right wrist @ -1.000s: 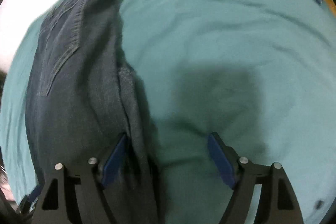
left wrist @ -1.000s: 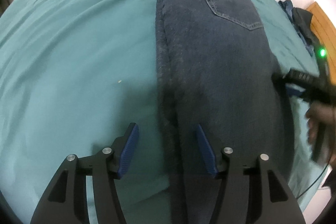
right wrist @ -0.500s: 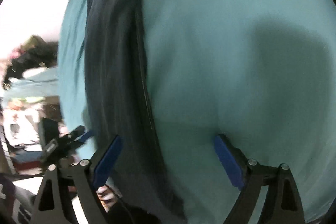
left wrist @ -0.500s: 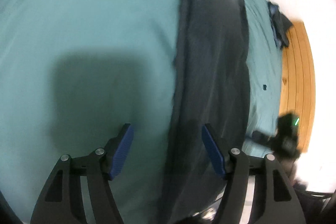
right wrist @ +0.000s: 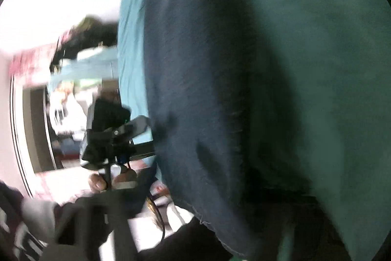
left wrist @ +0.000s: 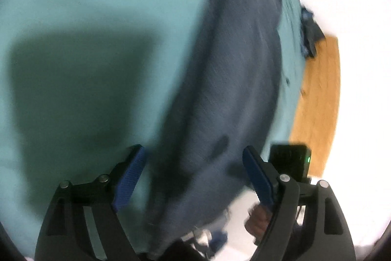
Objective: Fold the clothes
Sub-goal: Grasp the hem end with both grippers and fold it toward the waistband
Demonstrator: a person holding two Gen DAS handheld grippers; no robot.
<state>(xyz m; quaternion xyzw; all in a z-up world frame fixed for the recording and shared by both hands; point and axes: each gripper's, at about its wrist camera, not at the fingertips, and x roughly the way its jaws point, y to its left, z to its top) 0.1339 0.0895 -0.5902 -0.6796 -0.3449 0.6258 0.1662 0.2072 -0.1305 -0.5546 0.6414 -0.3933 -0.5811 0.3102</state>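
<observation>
Dark blue jeans (left wrist: 232, 77) lie lengthwise on the teal bedsheet (left wrist: 97, 16), their hem end hanging at the near bed edge. My left gripper (left wrist: 193, 175) is open above that end, one finger over the sheet, the other over the jeans' right edge, with nothing between them. The right gripper's black body (left wrist: 290, 160), green light on, sits just past the jeans' right edge with a hand (left wrist: 259, 219) on it. The right wrist view is blurred: jeans (right wrist: 195, 89), sheet (right wrist: 330, 65) and the left gripper (right wrist: 136, 129) at the hem's left. The right gripper's own fingers do not show clearly.
A pile of dark clothes (left wrist: 310, 36) lies at the bed's far right edge. Beyond it are a wooden board (left wrist: 317, 102) and white floor. Blurred room clutter (right wrist: 73, 53) fills the left of the right wrist view. The bed edge runs close below both grippers.
Both views have swung from the jeans' waist and pocket towards the hem end at the bed edge. The left gripper stayed open. The right gripper's blue pads no longer show.
</observation>
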